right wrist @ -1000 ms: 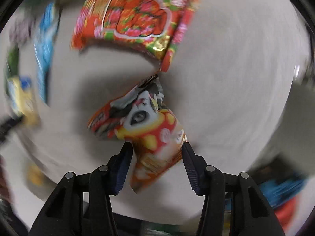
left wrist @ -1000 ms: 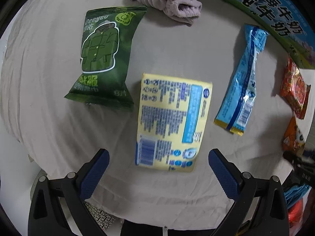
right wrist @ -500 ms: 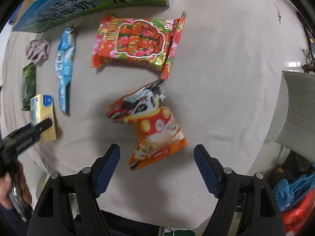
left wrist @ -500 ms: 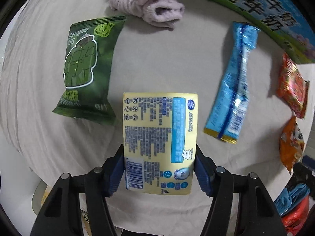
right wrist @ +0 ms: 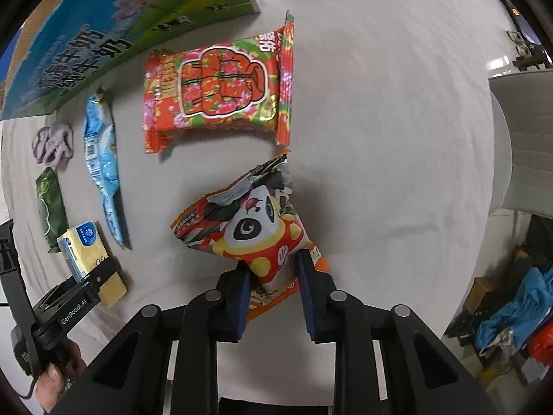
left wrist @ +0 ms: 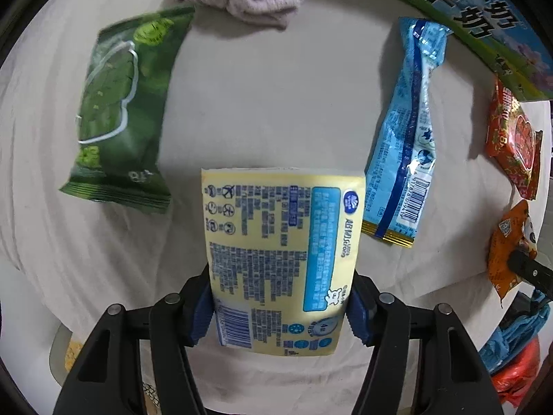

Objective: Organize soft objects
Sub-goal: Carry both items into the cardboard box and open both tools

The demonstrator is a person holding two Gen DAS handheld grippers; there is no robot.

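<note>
- Yellow packet (left wrist: 281,259): clamped at its near end between our left gripper (left wrist: 280,306) jaws, above the tabletop (left wrist: 262,103).
- Panda snack bag (right wrist: 252,231): pinched at its lower corner by our right gripper (right wrist: 273,292).
- We judge both grips shallow; lift slowly, keep packets level, avoid crushing contents.

Right claw (right wrist: 273,287) around panda snack bag (right wrist: 257,235)

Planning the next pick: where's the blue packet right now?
In the left wrist view the blue packet lies right of centre on the cloth, between the yellow pack and the red snack bag.
</note>
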